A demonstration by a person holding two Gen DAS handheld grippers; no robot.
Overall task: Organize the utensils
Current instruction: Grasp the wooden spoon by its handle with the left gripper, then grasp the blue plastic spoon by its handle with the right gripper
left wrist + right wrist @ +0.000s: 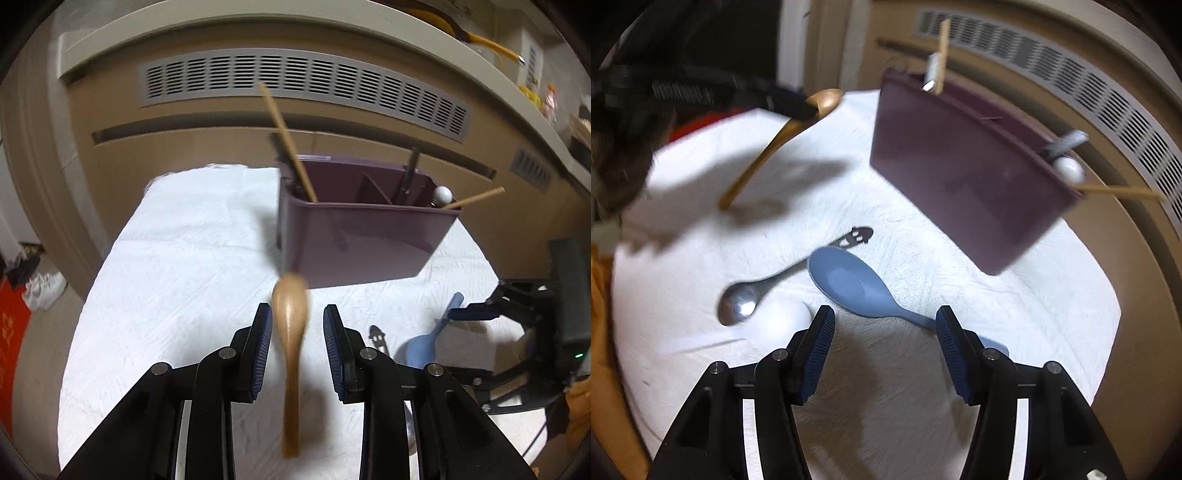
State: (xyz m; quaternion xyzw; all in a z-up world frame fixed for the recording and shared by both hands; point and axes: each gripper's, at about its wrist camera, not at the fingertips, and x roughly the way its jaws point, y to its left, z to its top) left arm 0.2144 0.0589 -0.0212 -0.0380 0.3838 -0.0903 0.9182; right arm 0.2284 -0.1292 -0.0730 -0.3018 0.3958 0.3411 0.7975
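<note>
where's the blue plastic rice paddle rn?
Right wrist view, centre: blue plastic rice paddle lies flat on the white cloth, beside the steel spoon, below the purple utensil caddy.

White cloth-covered table (894, 398) carries purple organizer (964, 177), blue spoon (857, 286), metal spoon (746, 301).

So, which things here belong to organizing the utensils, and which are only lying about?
For the job: gold spoon at the left tool, blue rice paddle, steel spoon, purple utensil caddy.
Just there: white towel, shoes, wall vent.
</note>
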